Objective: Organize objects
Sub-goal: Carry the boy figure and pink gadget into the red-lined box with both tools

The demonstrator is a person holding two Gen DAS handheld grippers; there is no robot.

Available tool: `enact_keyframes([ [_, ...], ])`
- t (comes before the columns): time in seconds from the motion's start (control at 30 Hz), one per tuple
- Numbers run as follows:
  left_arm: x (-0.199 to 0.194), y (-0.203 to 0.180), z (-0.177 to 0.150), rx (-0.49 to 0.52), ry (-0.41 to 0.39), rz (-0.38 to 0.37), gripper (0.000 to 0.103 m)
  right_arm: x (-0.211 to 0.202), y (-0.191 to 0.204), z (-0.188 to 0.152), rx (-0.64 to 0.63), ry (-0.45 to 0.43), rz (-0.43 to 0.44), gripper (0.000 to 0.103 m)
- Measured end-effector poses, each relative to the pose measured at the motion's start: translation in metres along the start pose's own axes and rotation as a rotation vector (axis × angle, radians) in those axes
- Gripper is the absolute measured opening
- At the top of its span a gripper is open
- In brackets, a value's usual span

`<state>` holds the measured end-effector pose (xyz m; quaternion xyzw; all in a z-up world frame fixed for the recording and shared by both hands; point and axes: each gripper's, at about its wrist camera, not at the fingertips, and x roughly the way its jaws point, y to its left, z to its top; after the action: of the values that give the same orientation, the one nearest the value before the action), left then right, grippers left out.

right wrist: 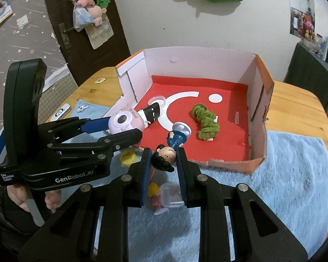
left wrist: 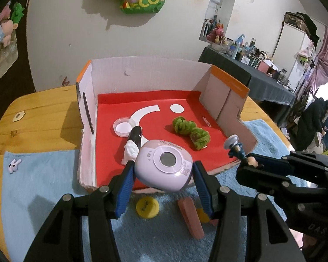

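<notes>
Cardboard box [left wrist: 146, 76], red floor, open near side, far on the wood worktop [left wrist: 43, 109]. Left tongs [left wrist: 163, 170] half apart, clamped on the lilac toy camera [left wrist: 164, 168] over the box's near edge. Right tongs [right wrist: 164, 159] nearly together, clamped on the figurine [right wrist: 166, 155], head gripped, blue body pointing into the box.
</notes>
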<state>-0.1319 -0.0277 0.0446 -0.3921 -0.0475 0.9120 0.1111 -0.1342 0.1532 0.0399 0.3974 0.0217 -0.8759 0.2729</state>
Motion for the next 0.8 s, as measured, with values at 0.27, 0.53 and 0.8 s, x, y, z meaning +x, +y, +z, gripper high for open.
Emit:
enact_keyframes([
  [0.27,0.016,0.006,0.008,-0.007,0.047,-0.015,0.055,0.013,-0.007,0.011,0.010,0.031,0.012,0.022],
  [0.53,0.032,0.010,0.012,-0.006,0.095,-0.020,0.055,0.029,-0.016,0.020,0.025,0.065,0.021,0.022],
  [0.8,0.049,0.011,0.013,0.008,0.160,-0.039,0.056,0.048,-0.026,0.024,0.044,0.117,0.024,0.022],
])
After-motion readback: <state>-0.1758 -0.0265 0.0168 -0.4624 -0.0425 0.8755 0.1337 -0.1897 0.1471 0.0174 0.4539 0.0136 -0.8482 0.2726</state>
